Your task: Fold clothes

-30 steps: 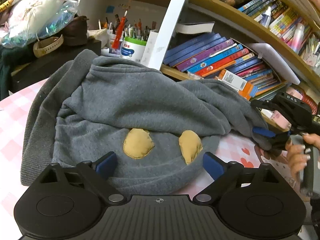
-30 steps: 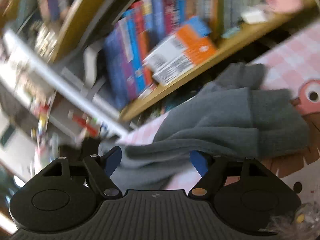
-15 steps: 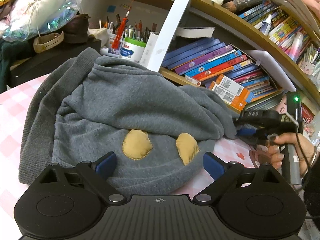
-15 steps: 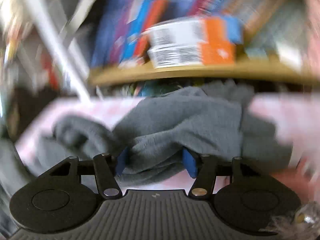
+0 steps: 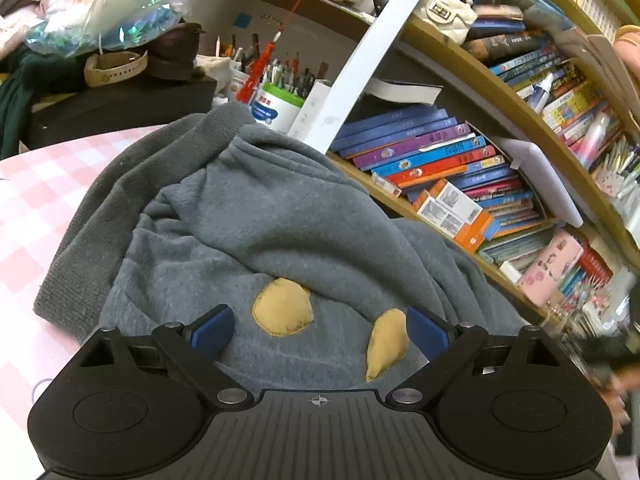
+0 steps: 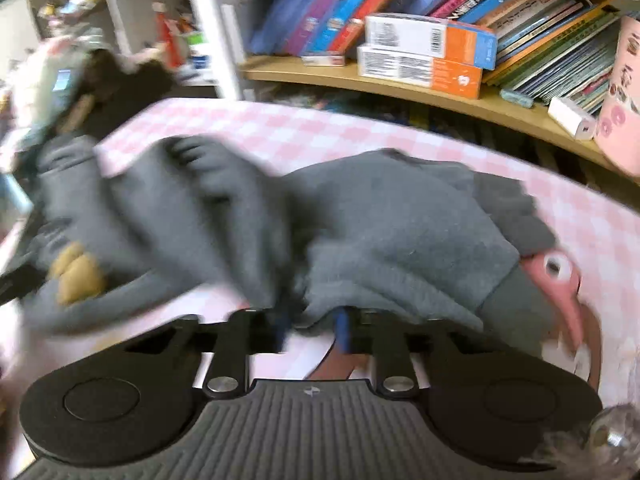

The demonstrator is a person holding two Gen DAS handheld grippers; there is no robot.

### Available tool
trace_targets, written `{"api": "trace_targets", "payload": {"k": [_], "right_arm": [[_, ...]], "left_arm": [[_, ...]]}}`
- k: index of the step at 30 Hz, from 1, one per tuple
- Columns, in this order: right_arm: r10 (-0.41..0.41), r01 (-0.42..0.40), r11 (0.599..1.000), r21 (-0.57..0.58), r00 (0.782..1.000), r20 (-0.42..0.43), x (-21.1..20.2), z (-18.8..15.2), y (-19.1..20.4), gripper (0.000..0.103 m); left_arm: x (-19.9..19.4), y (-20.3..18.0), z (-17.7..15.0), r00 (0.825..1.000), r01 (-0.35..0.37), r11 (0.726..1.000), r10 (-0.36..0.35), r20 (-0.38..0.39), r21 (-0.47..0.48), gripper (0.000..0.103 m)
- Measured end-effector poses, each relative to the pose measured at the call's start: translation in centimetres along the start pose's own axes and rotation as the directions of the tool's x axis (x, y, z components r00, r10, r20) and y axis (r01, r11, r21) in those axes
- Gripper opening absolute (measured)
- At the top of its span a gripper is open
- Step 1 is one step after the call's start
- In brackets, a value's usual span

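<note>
Change since earlier frames: the right gripper (image 6: 310,326), seen wide apart a second ago, is now found clenched on a fold of the grey sweatshirt (image 6: 392,232); the left wrist view has been brought lower and nearer to the garment.
Right gripper state: the blue pads are drawn close together with grey fabric pinched between them at the near edge of the garment.
Left gripper state: the left gripper (image 5: 318,330) is held released, pads wide apart, poised just over the near part of the sweatshirt (image 5: 280,220); nothing is grasped.
Garment position: the sweatshirt is heaped on the pink checked desk (image 6: 304,132), close to the bookshelf (image 5: 472,128); two tan patches (image 5: 282,306) are shown on its near part, between the left pads.
Progress: the task is judged to be at an early stage. No flat panel, straight crease or squared edge is visible; the fabric is bunched and rumpled. One hold has been taken on the right side. Spreading, folding of the sleeves and folding of the body are all judged outstanding.
Hidden or unclear: the left half of the right wrist view is smeared by motion, so the lie of the cloth there cannot be read. Which part of the garment is pinched cannot be told. The sleeves cannot be picked out with certainty. The right gripper in the left wrist view is a dark blur at the right edge. The near desk edge is covered by both gripper bodies.
</note>
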State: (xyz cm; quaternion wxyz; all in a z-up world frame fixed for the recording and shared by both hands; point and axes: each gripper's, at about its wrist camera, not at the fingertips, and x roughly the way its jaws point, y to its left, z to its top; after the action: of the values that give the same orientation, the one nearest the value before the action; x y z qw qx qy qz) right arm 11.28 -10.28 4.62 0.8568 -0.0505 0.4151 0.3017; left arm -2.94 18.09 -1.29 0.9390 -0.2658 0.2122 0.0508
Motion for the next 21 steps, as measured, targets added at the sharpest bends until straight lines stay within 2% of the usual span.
{"api": "trace_targets", "payload": {"k": [3,6,7,8,9,12,14,16,18,19,21], "right_arm": [[0.051,-0.051,0.999,-0.014,0.998,-0.022,-2.1,-3.0,1.6,0.011],[0.011,-0.009,0.995,-0.104,1.000,0.017,-4.8,-5.4,3.3,0.011],[-0.010,0.016,0.989,-0.146,0.999,0.042,-5.6,-5.9,3.8,0.014],[-0.034,0.047,0.980,-0.191,0.997,0.070,-6.3,-6.2,4.2,0.026],[-0.063,0.084,0.967,-0.241,0.994,0.091,-6.8,-6.5,4.5,0.045],[-0.149,0.186,0.896,-0.403,0.981,0.123,-6.9,-7.7,5.2,0.068],[-0.201,0.251,0.828,-0.502,0.968,0.153,-7.1,-8.5,5.6,0.076],[-0.253,0.313,0.745,-0.589,0.950,0.185,-6.4,-9.2,5.8,0.077],[-0.301,0.363,0.680,-0.637,0.930,0.209,-5.0,-9.4,5.5,0.077],[-0.323,0.381,0.661,-0.646,0.922,0.213,-4.0,-9.2,5.1,0.077],[-0.348,0.399,0.666,-0.630,0.914,0.210,-2.3,-8.0,3.9,0.074]], "left_arm": [[-0.1,0.2,0.0,1.000,-0.003,1.000,0.003,0.006,-0.008,0.095],[-0.1,0.4,0.0,1.000,-0.002,1.000,0.002,0.012,-0.019,0.095],[-0.1,0.4,0.0,1.000,-0.002,1.000,0.002,0.012,-0.019,0.095],[-0.1,0.4,0.0,1.000,-0.001,1.000,0.002,0.012,-0.019,0.095],[-0.1,0.4,0.0,1.000,-0.001,1.000,0.001,0.012,-0.019,0.095],[-0.1,0.4,0.0,1.000,-0.001,1.000,0.001,0.012,-0.020,0.095],[-0.1,0.4,0.0,1.000,-0.001,1.000,0.001,0.012,-0.020,0.095],[-0.1,0.4,0.0,1.000,-0.001,1.000,0.001,0.011,-0.019,0.095],[-0.1,0.4,0.0,1.000,0.000,1.000,0.001,0.011,-0.020,0.095],[-0.1,0.4,0.0,1.000,0.000,1.000,0.000,0.011,-0.020,0.095],[-0.1,0.4,0.0,1.000,0.001,1.000,-0.001,0.012,-0.022,0.095]]}}
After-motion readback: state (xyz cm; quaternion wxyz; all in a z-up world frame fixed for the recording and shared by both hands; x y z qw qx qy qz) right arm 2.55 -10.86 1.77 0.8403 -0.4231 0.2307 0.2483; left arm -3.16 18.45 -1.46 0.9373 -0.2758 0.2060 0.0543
